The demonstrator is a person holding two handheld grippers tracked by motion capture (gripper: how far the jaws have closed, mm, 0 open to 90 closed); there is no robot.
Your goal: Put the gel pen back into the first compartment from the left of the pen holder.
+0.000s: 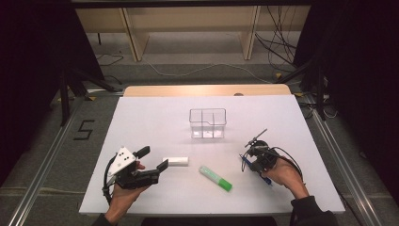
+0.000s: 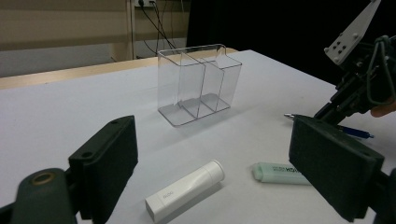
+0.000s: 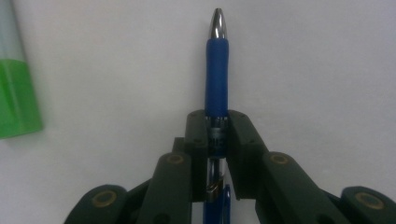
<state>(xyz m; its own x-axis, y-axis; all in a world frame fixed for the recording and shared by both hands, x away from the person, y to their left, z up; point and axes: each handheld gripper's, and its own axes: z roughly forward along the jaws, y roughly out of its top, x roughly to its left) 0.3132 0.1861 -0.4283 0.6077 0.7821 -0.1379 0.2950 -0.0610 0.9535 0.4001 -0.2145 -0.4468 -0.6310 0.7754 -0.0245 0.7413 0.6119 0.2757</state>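
The right gripper (image 3: pixel 215 140) is seen low in the centre of its own view, its jaws drawn in against the barrel of a blue pen (image 3: pixel 216 79), which is clamped just behind its rubber sleeve. The pen runs straight up the middle of that frame, chrome tip uppermost, and appears to lie on or just above the white table (image 3: pixel 303 60). In the high view the same gripper (image 1: pixel 256 157) is found at the lower right, held by a hand (image 1: pixel 284 173) entering from the bottom edge, with the pen (image 1: pixel 266 180) slanting beneath it.

The pen is judged to be light, stiff and smooth. The glossy clear barrel would likely slip or roll between flat pads, so a hold across the middle, near the rubber sleeve, is thought the safest; a grip at either end would probably let it pivot.

A green highlighter (image 1: pixel 215 178) lies at lower centre of the high view, with a white tube (image 1: pixel 175 161) just to its left. A clear divided holder (image 1: pixel 207 123) stands upright at mid-frame, well apart from both hands.

The left gripper (image 1: pixel 153 162) is held at lower left, near the table and roughly level, with its jaws spread wide and nothing between them; in its own view the tube (image 2: pixel 184 190) is seen beyond and between the pads.
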